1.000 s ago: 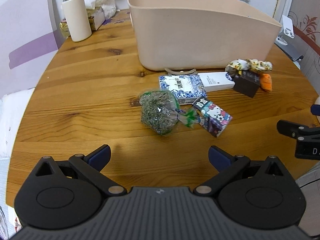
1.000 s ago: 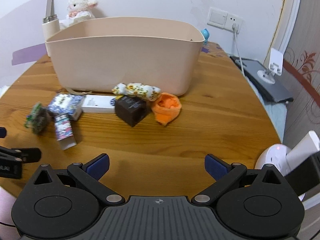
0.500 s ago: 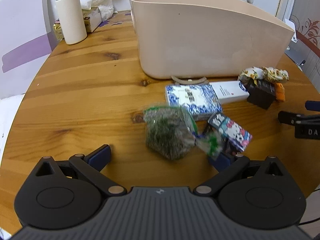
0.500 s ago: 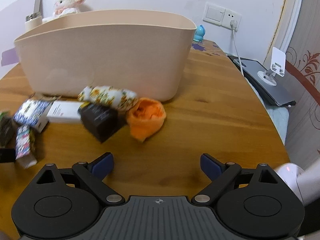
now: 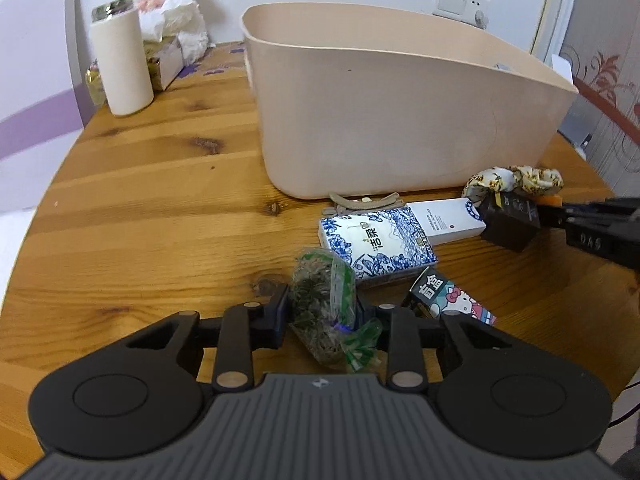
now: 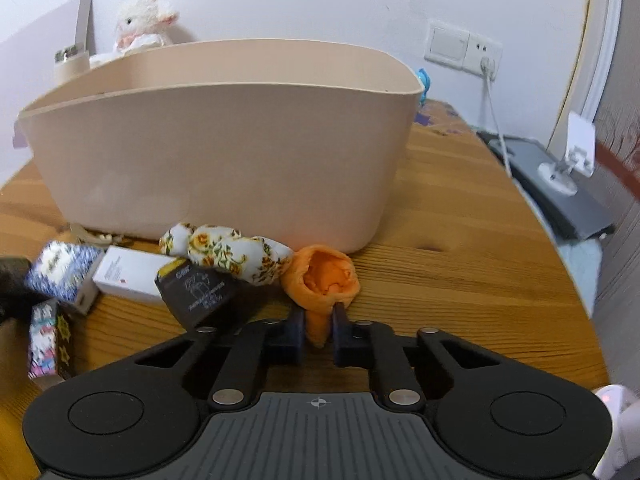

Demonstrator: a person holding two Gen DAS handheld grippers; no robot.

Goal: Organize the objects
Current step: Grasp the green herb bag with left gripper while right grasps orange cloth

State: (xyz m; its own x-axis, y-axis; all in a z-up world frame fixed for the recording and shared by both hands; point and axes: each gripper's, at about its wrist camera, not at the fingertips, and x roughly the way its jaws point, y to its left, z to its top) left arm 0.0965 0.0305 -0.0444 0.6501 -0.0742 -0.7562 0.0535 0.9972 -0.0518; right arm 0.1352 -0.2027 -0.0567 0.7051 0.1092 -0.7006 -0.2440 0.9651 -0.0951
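The left tool (image 5: 322, 312) was clamped on the herb bag (image 5: 324, 312), a clear pouch of dried greenery lying on the desk (image 5: 152, 208) just in front of the blue tissue pack (image 5: 376, 240). The right tool (image 6: 318, 328) was pinched on the narrow near end of the orange cloth (image 6: 324, 276), which lay on the desk beside the floral cloth (image 6: 232, 252) and near the front wall of the bin (image 6: 224, 160). Both things looked light and soft. The bag would likely crumple and slide inside its slick film, so a hold across its full middle seemed safest. The cloth would probably sag and swing from a grip at one end; it appeared sturdy, not fragile. The bin stood open-topped right behind the clutter, probably the place for both.
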